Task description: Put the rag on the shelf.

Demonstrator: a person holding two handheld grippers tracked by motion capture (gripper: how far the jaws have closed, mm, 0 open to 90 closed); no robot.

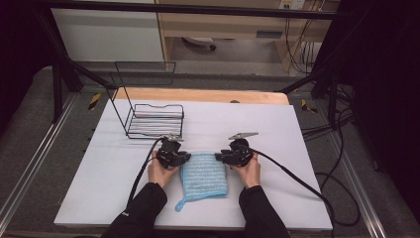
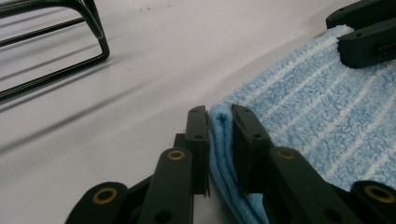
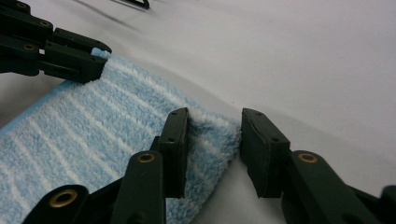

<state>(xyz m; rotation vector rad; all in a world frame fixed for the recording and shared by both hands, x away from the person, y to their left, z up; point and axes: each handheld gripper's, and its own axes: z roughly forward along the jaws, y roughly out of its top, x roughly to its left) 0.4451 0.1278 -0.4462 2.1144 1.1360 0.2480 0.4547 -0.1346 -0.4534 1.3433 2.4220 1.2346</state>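
Blue cloth point(image 1: 204, 173) on white table point(image 1: 277, 134).

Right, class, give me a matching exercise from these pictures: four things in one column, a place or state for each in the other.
Things:
1. left gripper
2. right gripper
3. blue cloth
4. wire rack

Places or states:
A. at the table's far left
B. jaws apart around a cloth corner
C. flat between the two hands
D. jaws clamped on a folded cloth edge

Pairs: 1-D, 2-B, 3-C, 4-A
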